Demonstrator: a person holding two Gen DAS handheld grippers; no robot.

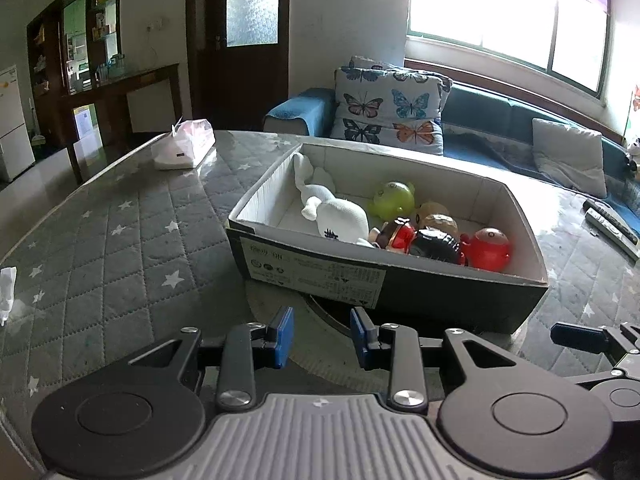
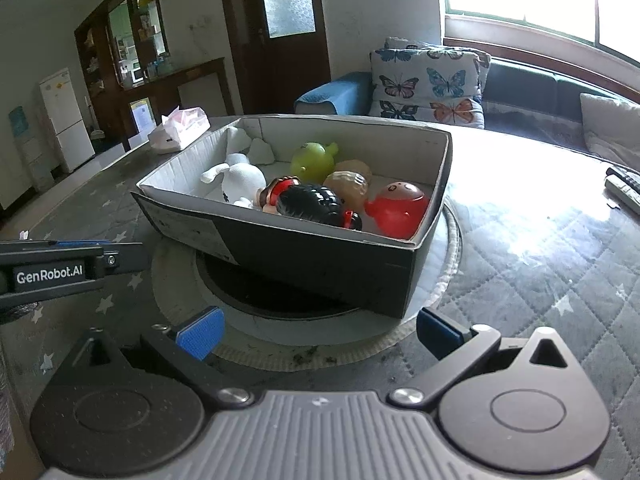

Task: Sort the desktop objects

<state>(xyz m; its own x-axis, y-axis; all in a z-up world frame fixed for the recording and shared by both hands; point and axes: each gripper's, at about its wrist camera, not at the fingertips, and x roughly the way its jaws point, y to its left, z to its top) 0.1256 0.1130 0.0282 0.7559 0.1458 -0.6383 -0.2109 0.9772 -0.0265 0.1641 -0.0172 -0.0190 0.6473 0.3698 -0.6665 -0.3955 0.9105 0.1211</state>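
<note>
A black cardboard box (image 1: 420, 296) with a white inside stands on the table and holds several toys: a white plush (image 1: 340, 216), a green figure (image 1: 390, 200), a tan figure (image 1: 438, 220), a black-haired doll (image 1: 434, 244) and a red round figure (image 1: 488, 248). The same box (image 2: 320, 264) and toys show in the right wrist view. My left gripper (image 1: 322, 338) is open a little and empty, just in front of the box. My right gripper (image 2: 318, 332) is wide open and empty, also in front of the box.
A tissue pack (image 1: 184, 146) lies at the far left of the quilted grey table cover (image 1: 120, 248). Remote controls (image 1: 610, 224) lie at the right edge. A crumpled white paper (image 1: 8, 292) lies at the left edge. A sofa with butterfly cushions (image 1: 392, 108) stands behind.
</note>
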